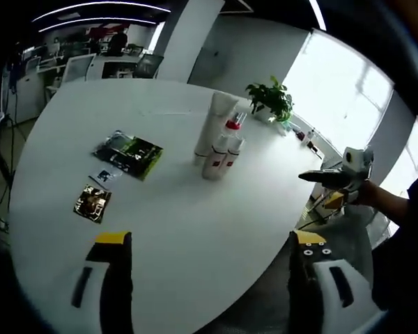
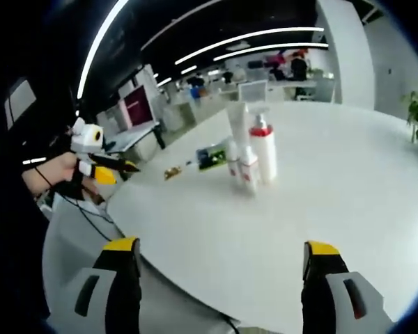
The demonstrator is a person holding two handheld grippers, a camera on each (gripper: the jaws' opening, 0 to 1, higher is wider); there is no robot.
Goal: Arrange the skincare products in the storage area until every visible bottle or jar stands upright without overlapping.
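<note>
Bottles [image 1: 219, 142] are seen standing upright in a tight cluster on the white table [image 1: 181, 229], toward its far edge near a potted plant [image 1: 272, 99]. In the right gripper view about 4 can be counted: a tall tube [image 2: 237, 122], a pump bottle [image 2: 262, 147] with a red collar and 2 small ones [image 2: 242, 165] in front. Whether any of them touch cannot be told. 3 flat sachets [image 1: 129, 153] are lying apart from the cluster, nearer the left edge.

The left gripper [image 1: 209, 254] is held off the near edge with its jaws wide apart and empty. The right gripper [image 2: 219, 264] is likewise spread and empty, at another edge, well apart from the bottles.

The bottle part of the task is judged done or close to it, with nothing tipped. Only the lying sachets might be left, if they are counted.
</note>
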